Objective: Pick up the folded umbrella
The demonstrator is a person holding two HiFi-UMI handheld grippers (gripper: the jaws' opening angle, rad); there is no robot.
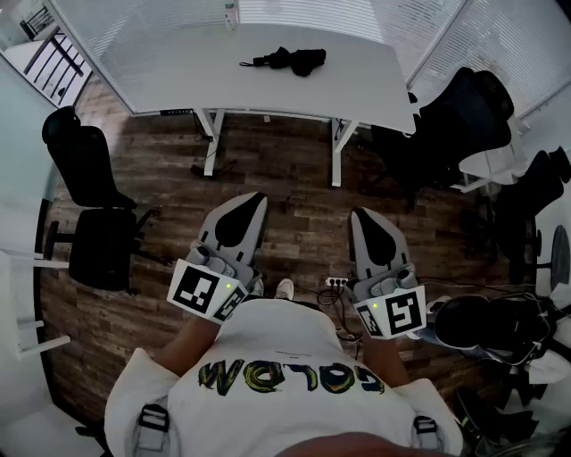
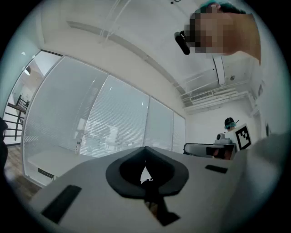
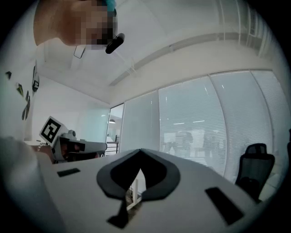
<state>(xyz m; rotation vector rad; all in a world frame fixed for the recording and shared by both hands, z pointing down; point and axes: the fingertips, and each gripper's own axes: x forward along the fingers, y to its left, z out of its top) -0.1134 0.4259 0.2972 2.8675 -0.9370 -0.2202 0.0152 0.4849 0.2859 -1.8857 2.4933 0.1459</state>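
Observation:
The folded black umbrella (image 1: 290, 60) lies on the far white table (image 1: 178, 76), right of the table's middle, its handle pointing left. Both grippers are held low in front of the person, well short of the table and over the wooden floor. My left gripper (image 1: 250, 200) points ahead with its jaws together and nothing between them; the left gripper view shows its tip (image 2: 145, 148) against the window blinds. My right gripper (image 1: 363, 214) is likewise shut and empty, with its tip (image 3: 139, 150) aimed level. The umbrella is not visible in either gripper view.
A black office chair (image 1: 89, 178) stands at the left, and more black chairs (image 1: 464, 116) crowd the right beside another white desk. A power strip with cables (image 1: 337, 284) lies on the floor near the person's feet. A small bottle (image 1: 231, 15) stands at the table's far edge.

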